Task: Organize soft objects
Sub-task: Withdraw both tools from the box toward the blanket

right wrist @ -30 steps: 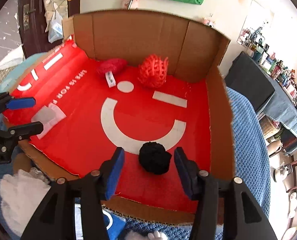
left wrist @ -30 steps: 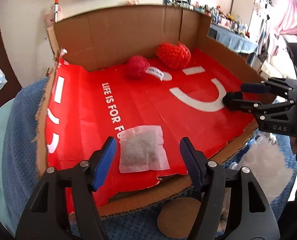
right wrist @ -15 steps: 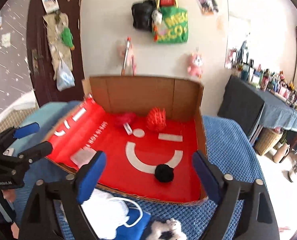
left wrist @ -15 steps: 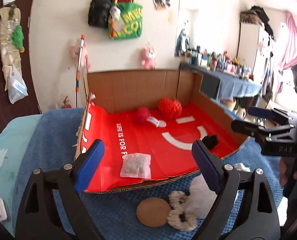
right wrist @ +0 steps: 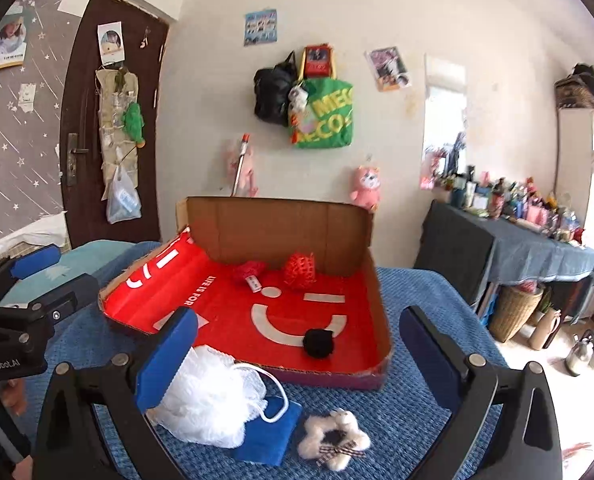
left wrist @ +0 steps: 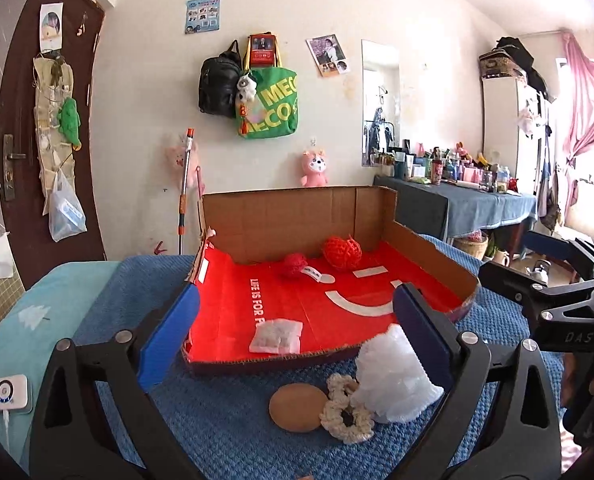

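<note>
An open cardboard box with a red lining lies on a blue blanket. Inside are a white sachet, a small red knitted ball, a bigger red net ball and a black pompom. In front of the box sit a white bath pouf, a cream scrunchie and a brown round pad. My left gripper hangs back from the box, its jaws opening, nothing between them. My right gripper is likewise opening and empty.
A blue cloth lies under the pouf, beside a white fluffy star. A small white device rests on the teal cover at the left. A cluttered side table stands at the right, with a basket below it.
Both grippers have drawn back and up out of the box and spread wide. The sachet and the black pompom that lay between their fingers stay on the red lining.
</note>
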The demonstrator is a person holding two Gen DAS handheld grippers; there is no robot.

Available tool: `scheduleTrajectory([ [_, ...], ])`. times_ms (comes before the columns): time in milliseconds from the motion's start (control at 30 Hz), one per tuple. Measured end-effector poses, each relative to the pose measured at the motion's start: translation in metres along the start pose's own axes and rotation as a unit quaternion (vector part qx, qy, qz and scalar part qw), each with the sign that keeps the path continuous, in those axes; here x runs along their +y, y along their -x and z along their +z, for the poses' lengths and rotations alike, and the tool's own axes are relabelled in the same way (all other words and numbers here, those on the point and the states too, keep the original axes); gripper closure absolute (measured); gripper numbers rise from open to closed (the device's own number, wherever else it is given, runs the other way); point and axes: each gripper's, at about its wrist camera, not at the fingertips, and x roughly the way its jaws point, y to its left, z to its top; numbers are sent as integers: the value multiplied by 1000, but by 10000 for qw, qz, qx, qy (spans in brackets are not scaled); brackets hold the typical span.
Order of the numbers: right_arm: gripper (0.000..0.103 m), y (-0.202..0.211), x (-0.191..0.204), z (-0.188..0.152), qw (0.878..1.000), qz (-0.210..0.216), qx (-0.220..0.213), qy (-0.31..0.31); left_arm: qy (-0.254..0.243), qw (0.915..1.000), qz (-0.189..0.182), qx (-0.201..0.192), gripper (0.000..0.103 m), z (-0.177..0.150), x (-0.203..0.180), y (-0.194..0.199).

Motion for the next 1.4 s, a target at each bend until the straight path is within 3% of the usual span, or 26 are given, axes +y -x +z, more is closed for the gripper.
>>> scheduleTrajectory([
  [233, 0, 18, 0, -26, 9993, -15, -277, -251, 56, 9999, 38, -117, 4, -19, -6, 12],
  [400, 0, 25, 4, -50, 9986, -298, -375, -219, 153, 9999, 28, -59, 4, -35, -6, 15],
  [800, 0, 20, 8, -100, 9978, -486, -52, -452, 153, 9992, 112, 363, 4, -87, -14, 15],
  [1400, 0, 20, 13, -126, 9965, -508, 369, -547, 160, 9976, 118, 663, 4, -104, -19, 16],
])
